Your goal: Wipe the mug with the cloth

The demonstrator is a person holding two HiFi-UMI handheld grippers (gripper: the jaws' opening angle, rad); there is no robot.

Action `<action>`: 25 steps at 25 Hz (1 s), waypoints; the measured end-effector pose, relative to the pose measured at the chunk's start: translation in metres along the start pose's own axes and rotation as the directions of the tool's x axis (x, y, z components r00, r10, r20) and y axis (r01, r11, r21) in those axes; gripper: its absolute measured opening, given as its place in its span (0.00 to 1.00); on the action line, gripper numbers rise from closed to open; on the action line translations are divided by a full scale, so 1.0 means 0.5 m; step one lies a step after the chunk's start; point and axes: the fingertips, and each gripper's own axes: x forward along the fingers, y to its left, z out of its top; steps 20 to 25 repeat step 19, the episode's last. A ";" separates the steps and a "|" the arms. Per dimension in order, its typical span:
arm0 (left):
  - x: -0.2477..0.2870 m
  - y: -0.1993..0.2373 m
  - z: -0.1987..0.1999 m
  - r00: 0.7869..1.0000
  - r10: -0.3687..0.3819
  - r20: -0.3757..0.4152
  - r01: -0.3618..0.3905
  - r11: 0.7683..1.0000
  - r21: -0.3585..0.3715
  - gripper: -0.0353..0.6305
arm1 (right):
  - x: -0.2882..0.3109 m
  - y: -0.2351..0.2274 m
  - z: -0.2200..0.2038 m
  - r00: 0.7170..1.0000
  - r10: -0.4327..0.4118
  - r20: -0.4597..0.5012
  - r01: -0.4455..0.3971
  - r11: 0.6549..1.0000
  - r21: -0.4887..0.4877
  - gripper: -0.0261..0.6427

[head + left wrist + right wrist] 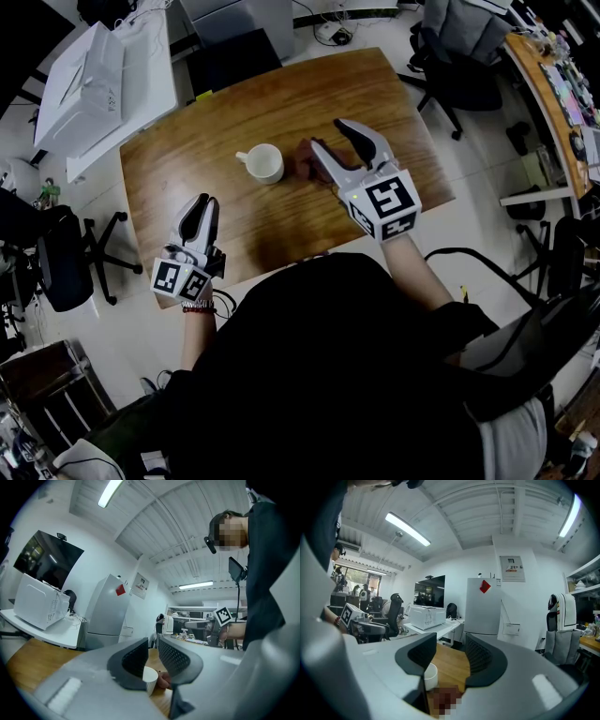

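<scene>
A white mug (265, 163) stands upright on the wooden table (244, 103), its handle toward the left. A dark red cloth (302, 159) lies bunched right beside it. My right gripper (328, 137) hovers just right of the cloth, open, with its nearer jaw close to the cloth and no pad pressing on it. In the right gripper view the mug (429, 676) and the cloth (445, 699) show low between the jaws of the right gripper (451, 656). My left gripper (205, 202) rests near the table's front left, open by a narrow gap with nothing in it. The left gripper (153, 641) looks toward the mug (150, 679).
A white bench (112, 75) with a boxy appliance stands beyond the table's left end. Office chairs stand at the left (56, 258) and the far right (459, 47). A cluttered shelf (553, 75) runs along the right. The person's body covers the table's front edge.
</scene>
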 end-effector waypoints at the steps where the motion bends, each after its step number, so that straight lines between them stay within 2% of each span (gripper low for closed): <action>1: -0.001 0.000 0.001 1.000 0.000 0.000 0.000 1.000 0.001 0.15 | 0.000 -0.001 0.000 1.000 0.000 0.000 0.000 1.000 0.003 0.33; 25: 0.004 -0.008 0.011 1.000 -0.007 -0.004 0.007 1.000 0.018 0.15 | -0.001 -0.003 0.001 1.000 0.001 -0.002 -0.001 1.000 0.003 0.33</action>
